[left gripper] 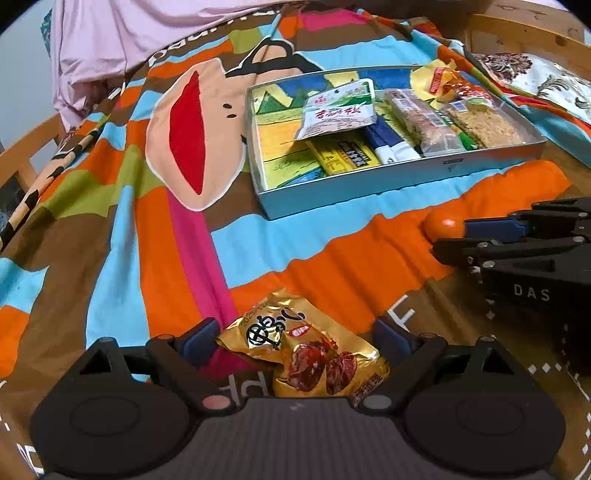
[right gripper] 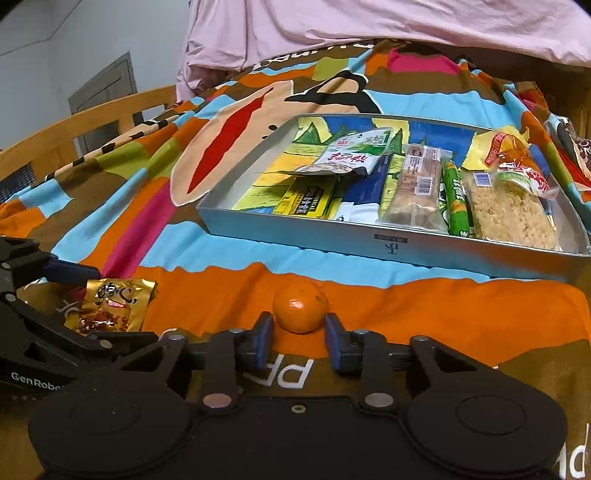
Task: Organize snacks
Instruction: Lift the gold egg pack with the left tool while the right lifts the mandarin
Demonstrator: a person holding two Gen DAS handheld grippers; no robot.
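A gold snack packet (left gripper: 306, 354) lies on the colourful bedspread between the wide-apart fingers of my left gripper (left gripper: 295, 332), which is open; its pads stand beside the packet without pressing it. The same gold packet (right gripper: 110, 306) shows at the left of the right wrist view. A small orange (right gripper: 300, 305) sits on the orange stripe at the tips of my right gripper (right gripper: 299, 325), whose blue pads meet its near sides. In the left wrist view the orange (left gripper: 443, 223) and right gripper (left gripper: 452, 240) are at the right. A silver tray (left gripper: 369, 184) behind holds several snack packs.
The tray (right gripper: 369, 243) has bare floor in its left part; its right half is filled with bars and packets. A pink cloth (right gripper: 369, 29) lies at the back. A wooden bed rail (right gripper: 74, 125) runs along the left, and a patterned pillow (left gripper: 546, 81) is at the far right.
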